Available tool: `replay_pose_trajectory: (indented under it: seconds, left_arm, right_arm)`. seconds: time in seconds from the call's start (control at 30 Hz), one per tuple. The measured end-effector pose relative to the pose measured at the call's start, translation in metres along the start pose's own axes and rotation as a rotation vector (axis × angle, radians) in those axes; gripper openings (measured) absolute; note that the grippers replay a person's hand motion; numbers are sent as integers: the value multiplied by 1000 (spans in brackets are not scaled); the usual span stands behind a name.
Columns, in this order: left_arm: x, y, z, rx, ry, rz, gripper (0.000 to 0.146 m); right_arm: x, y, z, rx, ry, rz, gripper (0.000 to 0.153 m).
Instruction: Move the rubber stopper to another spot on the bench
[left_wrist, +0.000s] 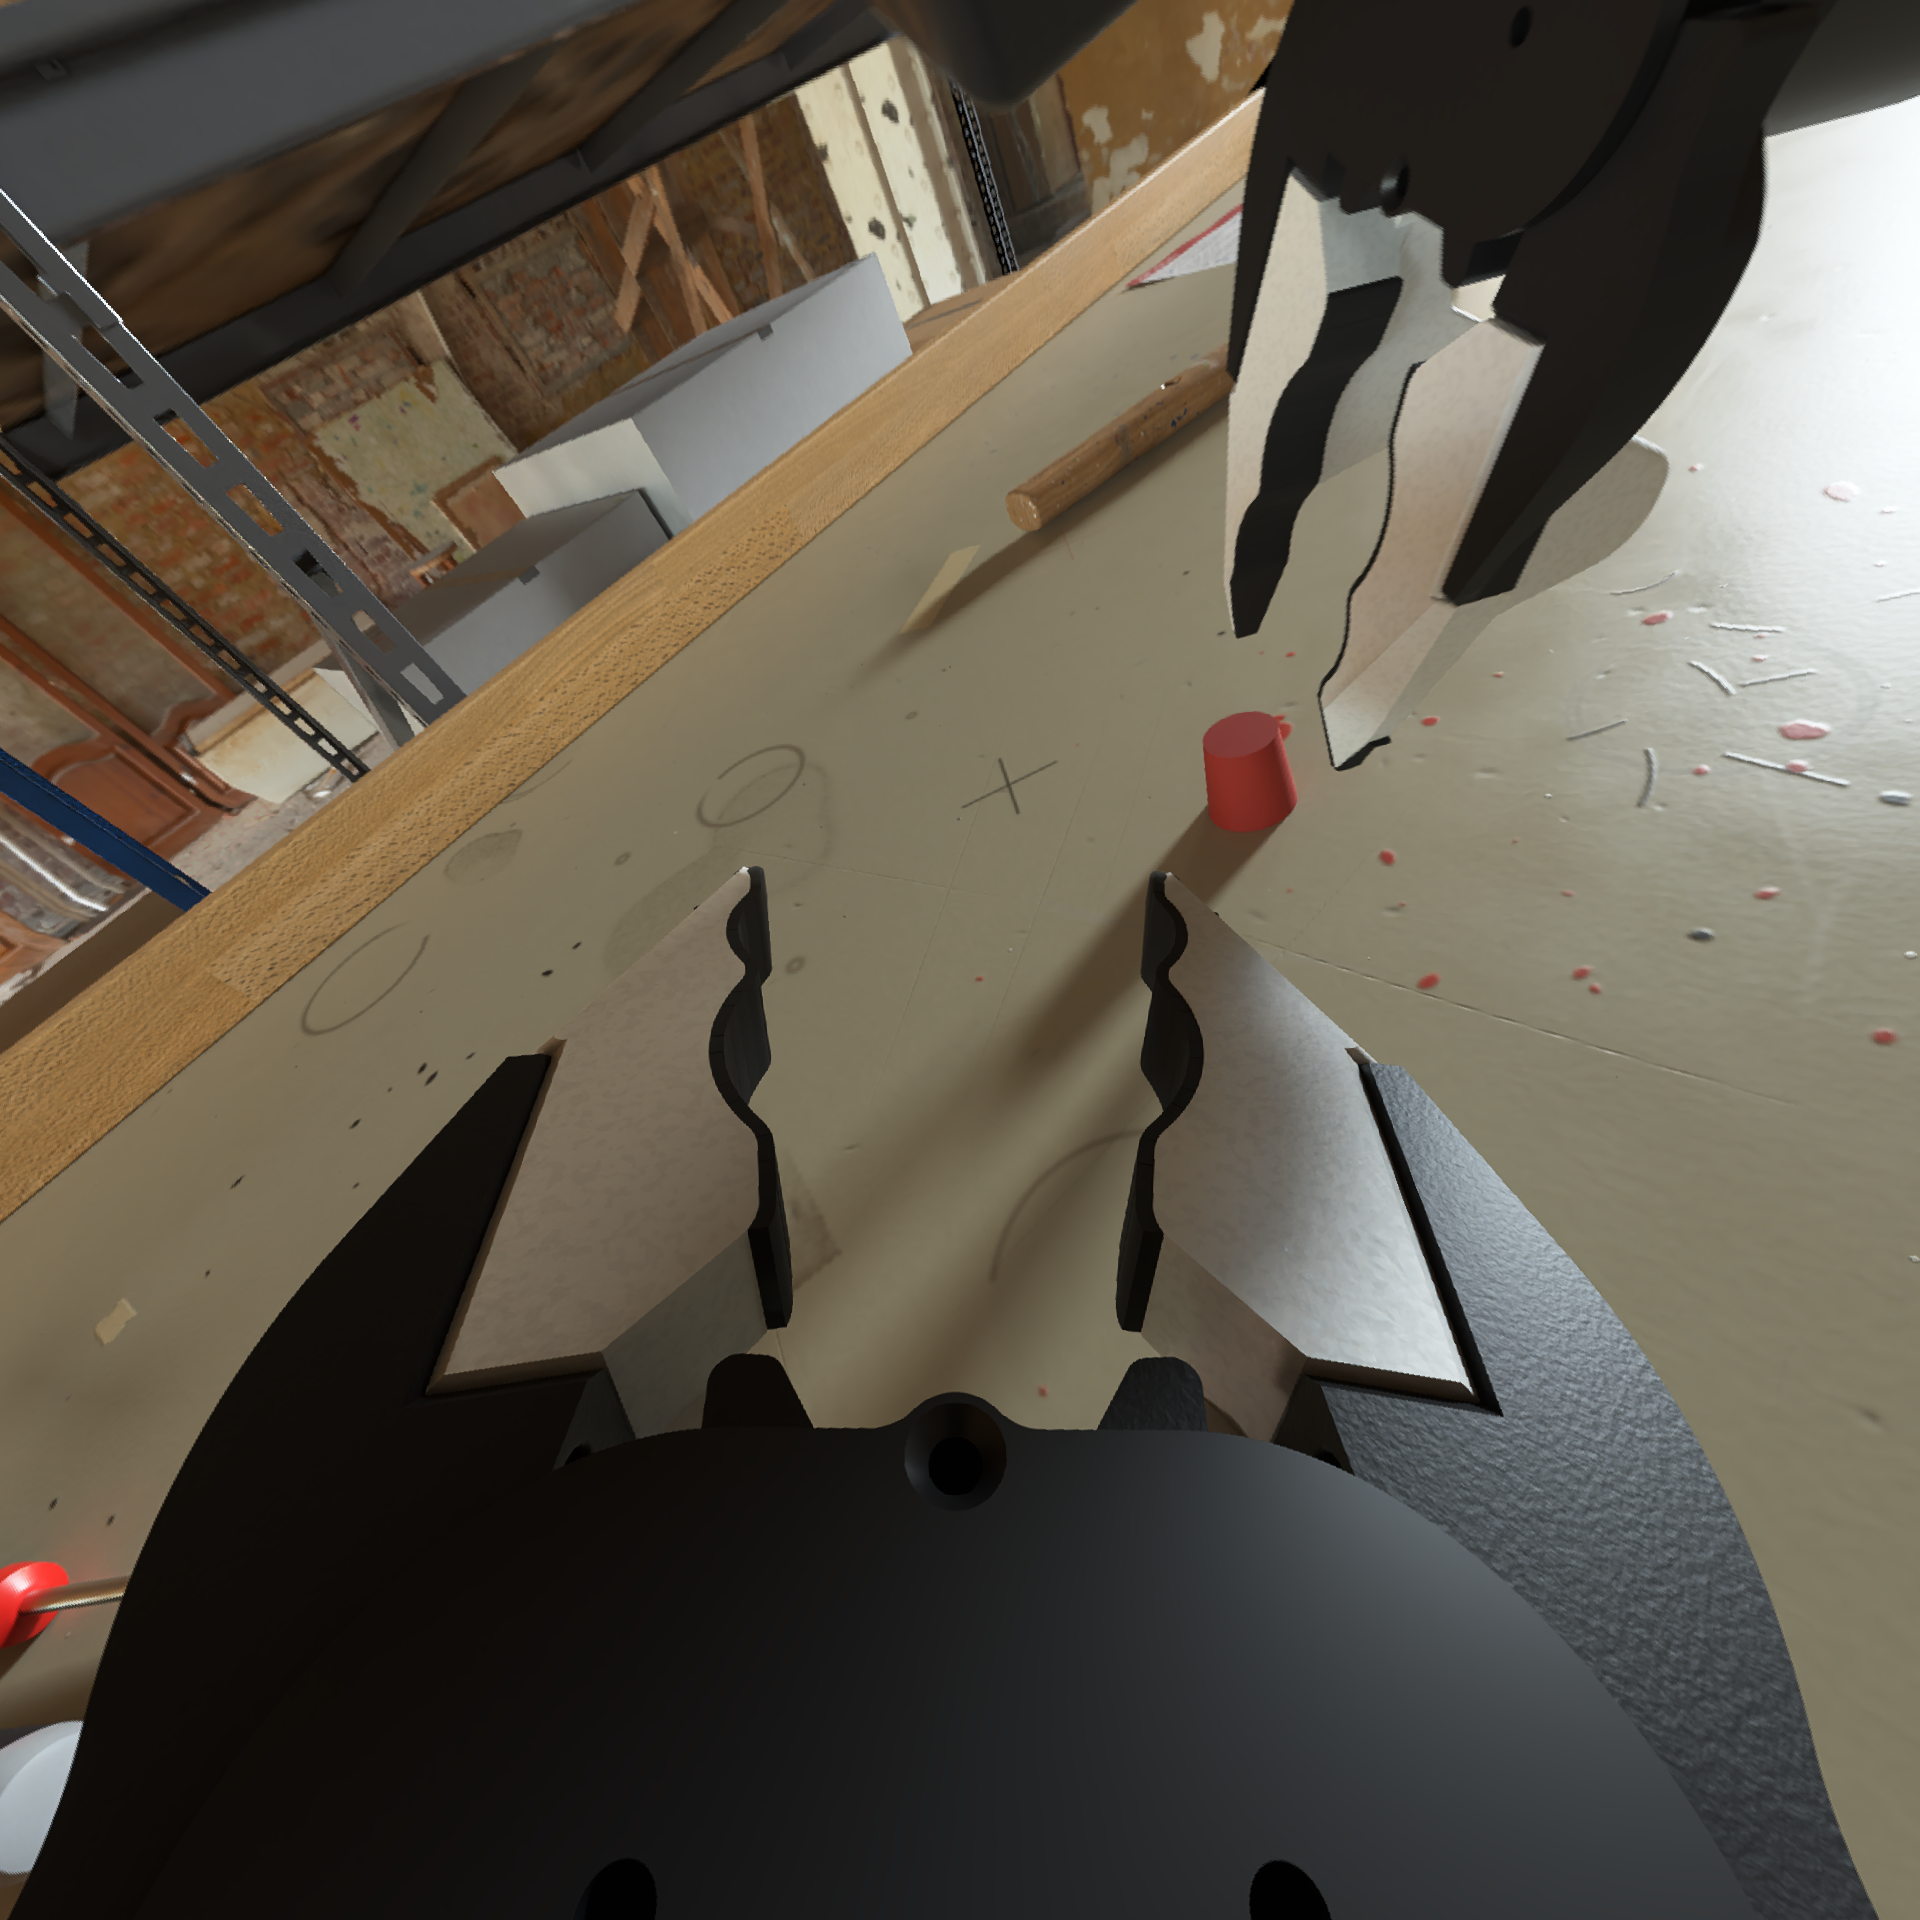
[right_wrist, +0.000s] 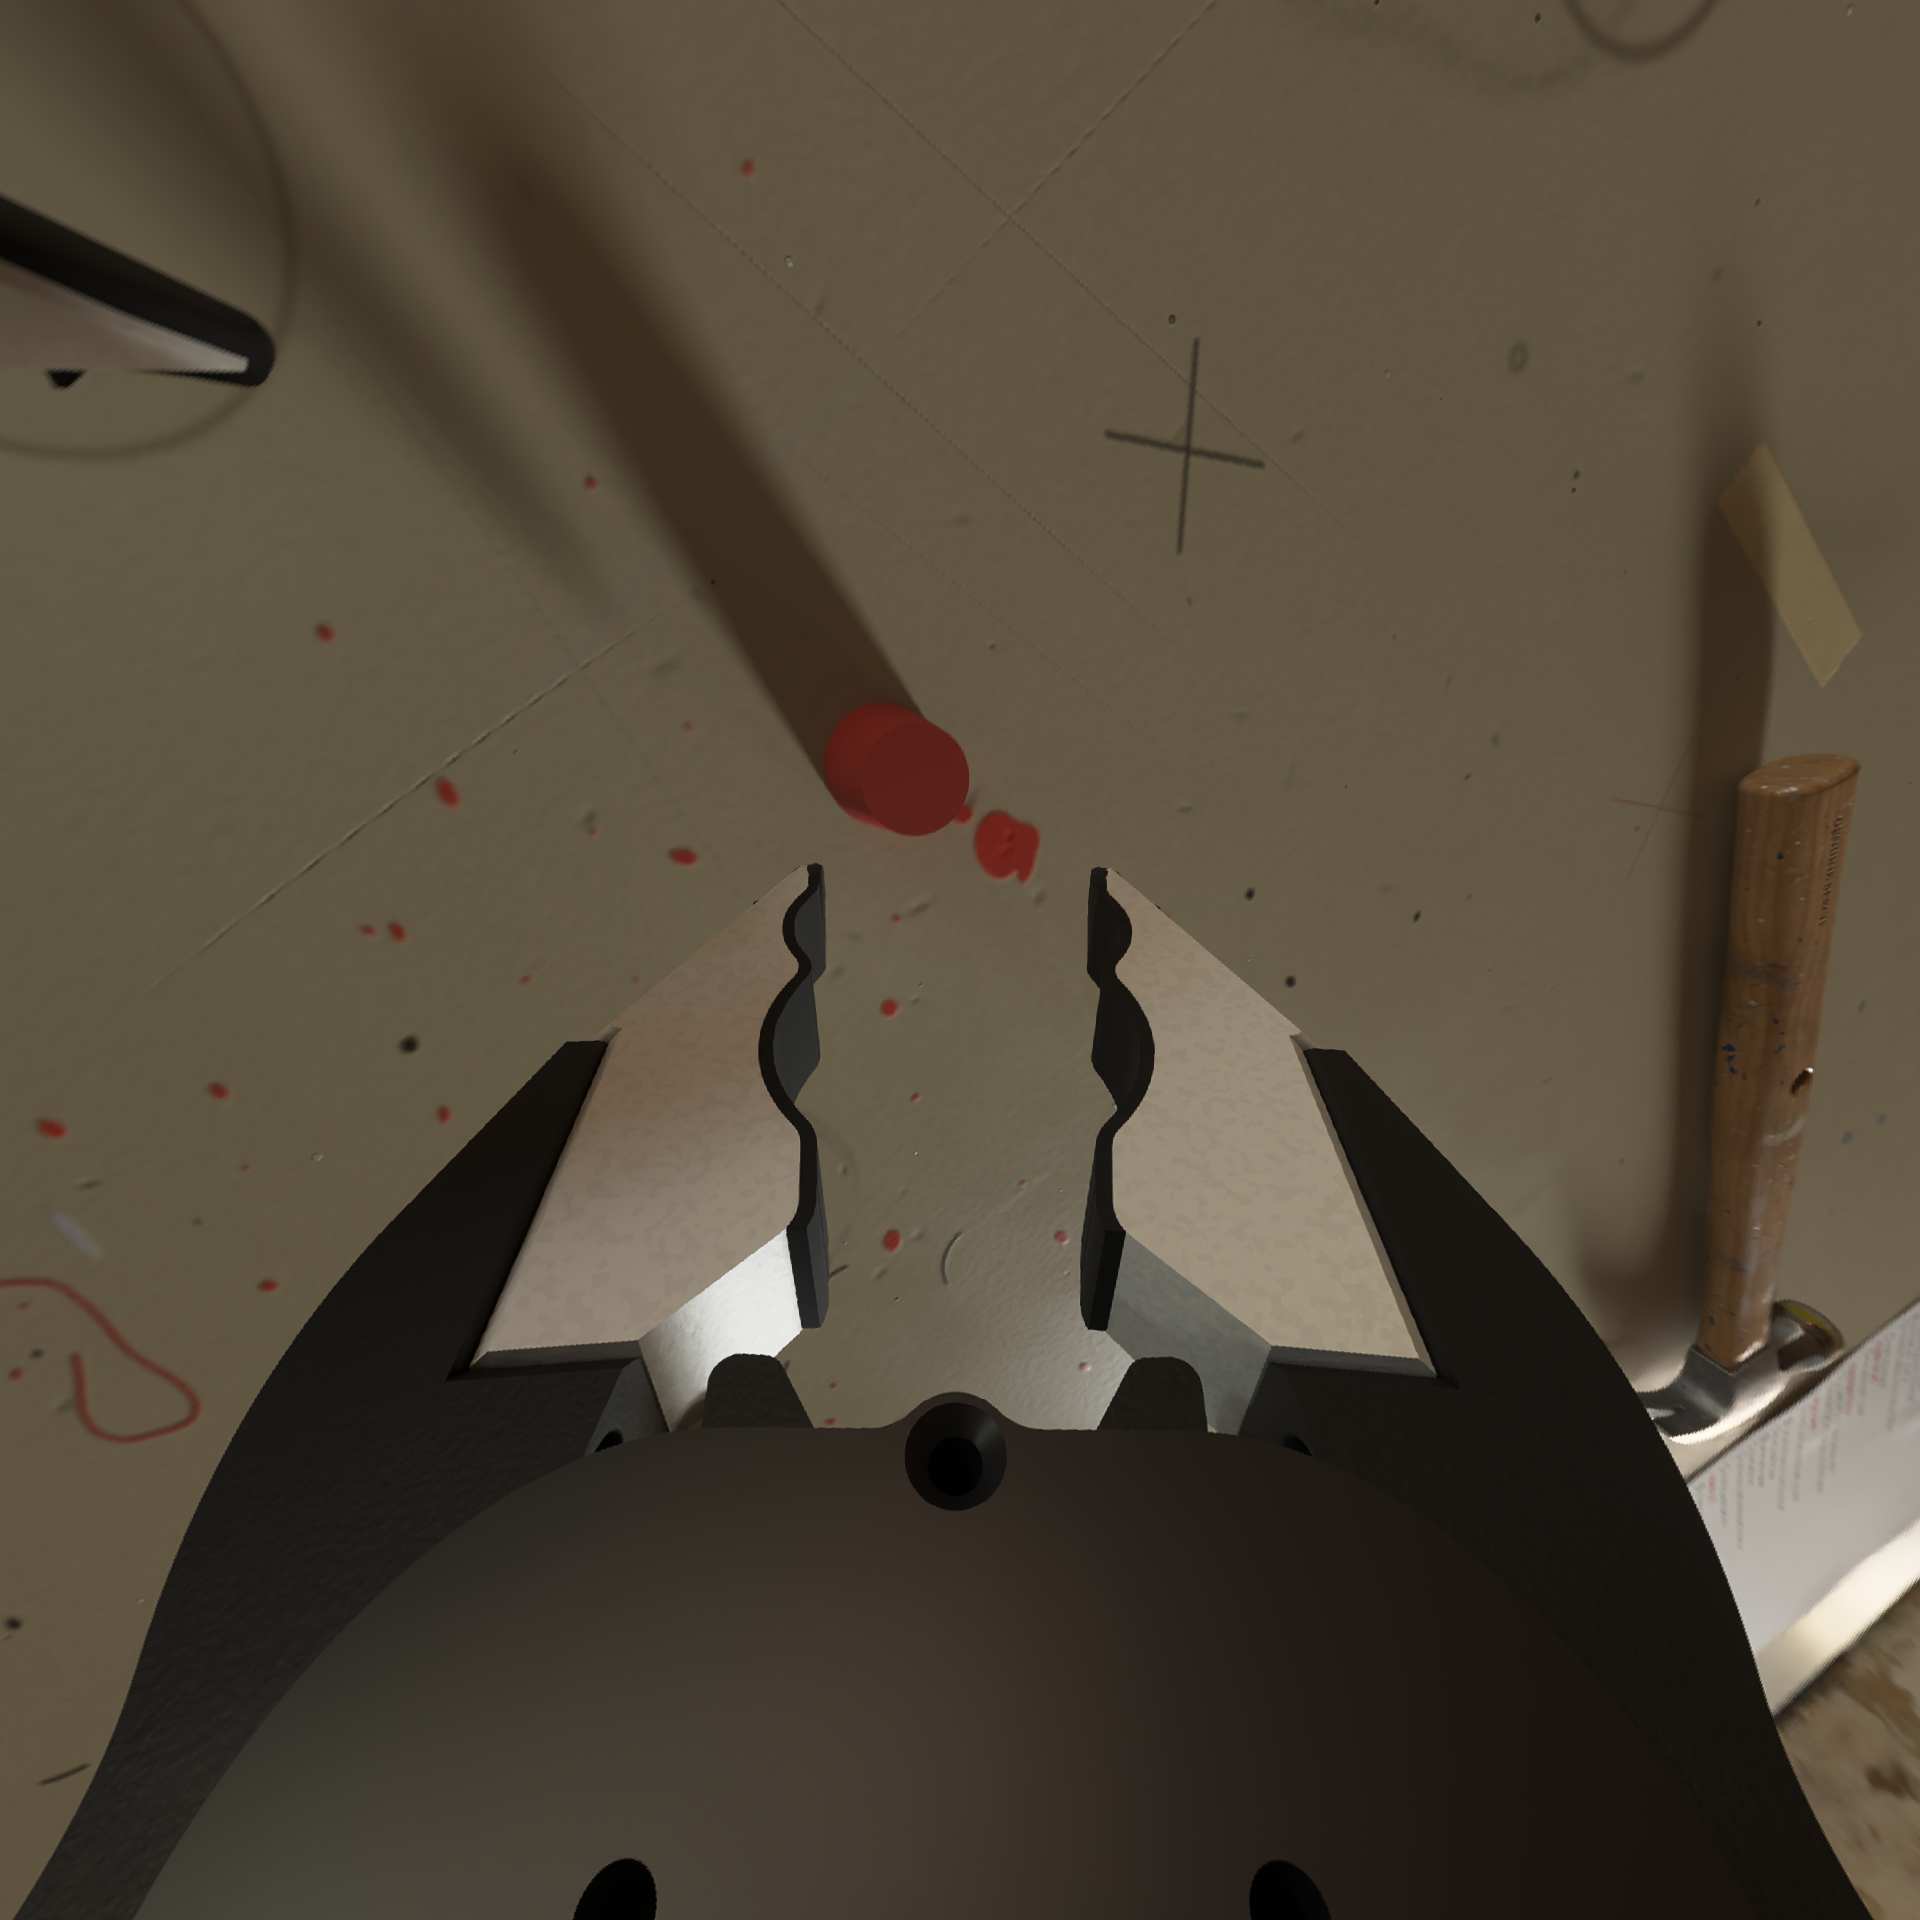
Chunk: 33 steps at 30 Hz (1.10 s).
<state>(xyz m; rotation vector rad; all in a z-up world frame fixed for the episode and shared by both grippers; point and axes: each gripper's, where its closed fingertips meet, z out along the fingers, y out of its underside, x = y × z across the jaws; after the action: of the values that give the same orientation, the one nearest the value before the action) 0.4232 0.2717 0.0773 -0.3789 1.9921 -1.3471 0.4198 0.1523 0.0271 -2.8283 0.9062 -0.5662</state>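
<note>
A small red rubber stopper stands upright on the tan bench top; in the right wrist view the stopper shows from above. My left gripper is open and empty, low over the bench, with the stopper ahead and to its right. My right gripper is open and empty, above the bench, with the stopper just beyond its left fingertip. In the left wrist view the right gripper hangs over the stopper, its lowest fingertip just right of it.
A wooden-handled hammer lies at the right, its handle also showing near the bench's wooden edge. A tape strip, a pencilled cross, a printed paper sheet and red paint spots mark the bench. White boxes stand beyond the edge.
</note>
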Motion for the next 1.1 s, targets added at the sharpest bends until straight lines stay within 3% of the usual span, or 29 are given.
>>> replay_pose_trajectory:
  seconds: [0.27, 0.47, 0.63, 0.93, 1.1]
  left_arm:
    - [5, 9, 3, -61, 32, -1, 71]
    - [10, 12, 5, -89, 42, 37, 71]
    - [11, 12, 5, -88, 48, 45, 71]
    - [11, 11, 5, -84, 47, 48, 71]
    - [9, 10, 4, -75, 42, 40, 71]
  right_arm:
    - [6, 2, 16, -94, 50, -58, 45]
    - [-18, -7, 5, 30, -144, -136, 39]
    - [-4, -10, 2, 75, -69, -181, 36]
    - [-7, -14, 16, 64, -73, -225, 26]
    - [2, -17, -14, 211, -79, -146, 26]
